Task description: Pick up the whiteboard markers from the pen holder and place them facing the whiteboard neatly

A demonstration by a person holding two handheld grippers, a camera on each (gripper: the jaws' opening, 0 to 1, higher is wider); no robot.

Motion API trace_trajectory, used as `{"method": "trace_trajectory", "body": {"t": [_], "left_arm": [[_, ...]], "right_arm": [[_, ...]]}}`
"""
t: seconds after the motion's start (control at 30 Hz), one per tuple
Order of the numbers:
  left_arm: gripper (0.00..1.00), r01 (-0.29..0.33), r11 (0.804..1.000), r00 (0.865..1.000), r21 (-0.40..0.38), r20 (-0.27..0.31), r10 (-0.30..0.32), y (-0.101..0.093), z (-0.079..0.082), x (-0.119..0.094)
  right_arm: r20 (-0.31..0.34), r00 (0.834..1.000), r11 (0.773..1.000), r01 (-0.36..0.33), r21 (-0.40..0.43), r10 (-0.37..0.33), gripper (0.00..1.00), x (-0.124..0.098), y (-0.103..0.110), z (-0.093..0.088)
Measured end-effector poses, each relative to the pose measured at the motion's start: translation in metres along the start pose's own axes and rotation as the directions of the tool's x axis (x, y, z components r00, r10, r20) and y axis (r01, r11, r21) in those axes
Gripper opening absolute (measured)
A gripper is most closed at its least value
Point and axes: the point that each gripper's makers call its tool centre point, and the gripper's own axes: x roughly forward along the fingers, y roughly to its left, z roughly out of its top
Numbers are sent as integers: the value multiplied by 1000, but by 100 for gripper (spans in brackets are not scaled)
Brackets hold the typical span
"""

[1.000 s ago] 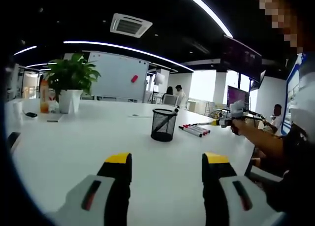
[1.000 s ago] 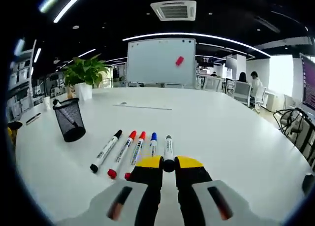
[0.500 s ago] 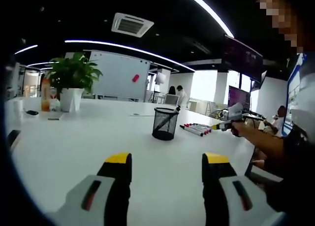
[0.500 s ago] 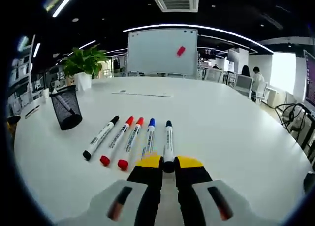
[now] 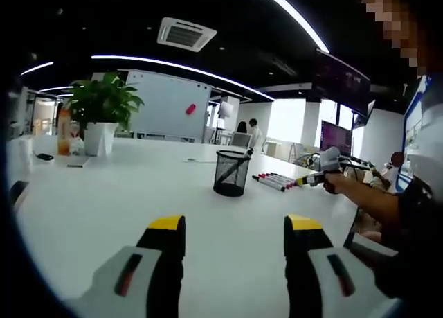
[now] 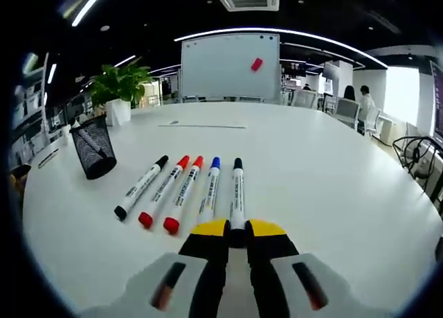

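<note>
Right tongs: right tongs (image 6: 237,229) are clamped on the tail end of the black-capped marker (image 6: 237,193), which points straight ahead along the jaws toward the whiteboard (image 6: 230,66); in the left gripper view they (image 5: 302,182) show far ahead and to the right, held in a person's hand (image 5: 331,181).
Left tongs: left tongs (image 5: 235,228) stand wide apart with nothing between the jaws, above bare tabletop (image 5: 104,193).
Marker row: just left of the right tongs' held marker lie a blue-capped marker (image 6: 210,188), two red markers (image 6: 174,190), and at the far left a black marker (image 6: 141,187); all lie flat, side by side, caps toward the whiteboard, fanning slightly apart at the tails.
Pen holder: black mesh pen holder (image 6: 92,147) stands upright well to the left of the right tongs, apart from the row; in the left gripper view it (image 5: 230,172) sits ahead of the left tongs, with one marker's tip (image 5: 247,152) showing above its rim.
Marker row from the left tongs: markers (image 5: 273,181) lie just right of the pen holder, between it and the right tongs.
Plant: potted plant (image 6: 119,95) stands far ahead and left of the right tongs, near the tabletop's far edge.
</note>
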Motion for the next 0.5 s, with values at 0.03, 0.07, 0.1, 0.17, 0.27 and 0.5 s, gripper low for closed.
{"method": "trace_trajectory", "body": {"t": [0.03, 0.07, 0.1, 0.17, 0.27, 0.5], "left_arm": [[58, 0, 1000, 1000, 0, 3, 0, 0, 1, 0], [58, 0, 1000, 1000, 1, 4, 0, 0, 1, 0], [58, 0, 1000, 1000, 1, 4, 0, 0, 1, -1], [58, -2, 1000, 1000, 0, 2, 2, 1, 0, -1], [58, -5, 1000, 1000, -1, 1, 5, 2, 0, -2], [58, -5, 1000, 1000, -2, 1, 5, 1, -1, -2]], "right_arm": [[0, 1000, 1000, -4, 12, 4, 13, 0, 0, 0], [0, 1000, 1000, -7, 18, 7, 13, -1, 1, 0], [1, 1000, 1000, -9, 22, 9, 13, -1, 1, -1], [1, 1000, 999, -12, 37, 12, 14, -1, 1, -1], [3, 1000, 998, -14, 59, 14, 14, -1, 1, -1], [3, 1000, 994, -29, 106, 28, 15, -3, 1, -1]]}}
